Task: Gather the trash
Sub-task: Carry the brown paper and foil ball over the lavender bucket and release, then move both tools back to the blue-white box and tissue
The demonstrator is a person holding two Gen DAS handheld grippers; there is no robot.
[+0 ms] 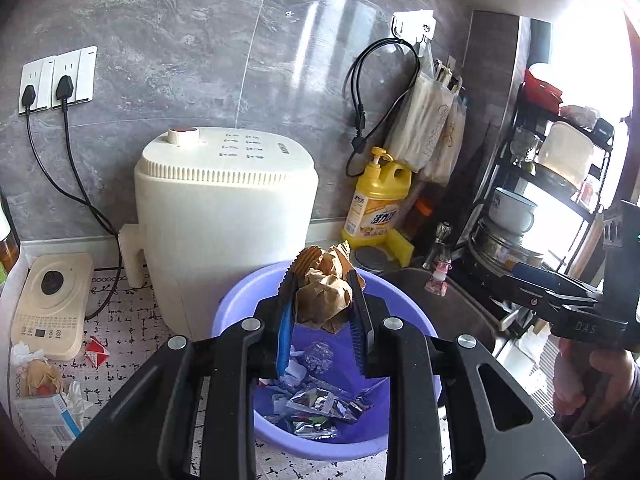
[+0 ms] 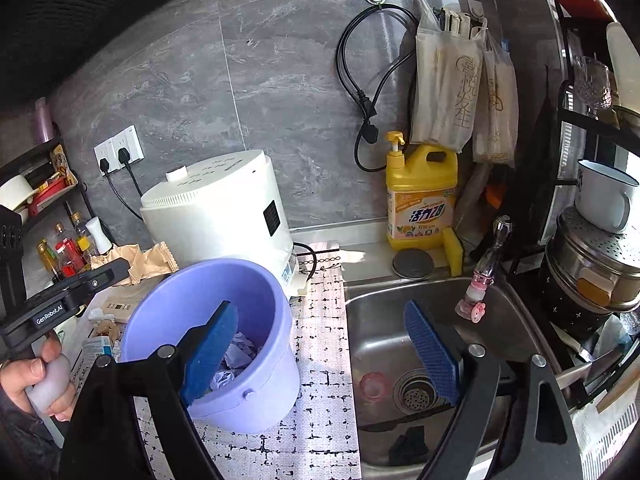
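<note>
Trash: your left tool [image 1: 322,300] is clamped narrow on a wad of brown paper [image 1: 324,300], held over the far rim of the purple bin [image 1: 236,300], which stands on the desk [image 1: 120,340] in front of the white cooker [image 1: 224,208]. Your right tool [image 2: 320,344] stands wide with nothing between its pads, its left pad over the bin mouth, its right pad over the sink [image 2: 380,320].

The wad is loose and bulky and sticks out well past the pads. Let go where it sits now and it could catch the far rim and roll off behind the bin, toward the cooker. Bring it nearer over the mouth first, I'd say. The bin looks light; a knock from either tool could tip it toward the sink, just to its right.

More trash lies at the near left of the desk: a tissue [image 1: 24,354], a red scrap [image 1: 96,352], a small carton [image 1: 44,416]. Those are partly cut off at the frame edge. The bottom of the bin is mostly hidden by your tool's frame; only foil wrappers [image 1: 320,404] show, so how full it is you can't tell. Glare washes out the far right by the rack [image 1: 560,168].
</note>
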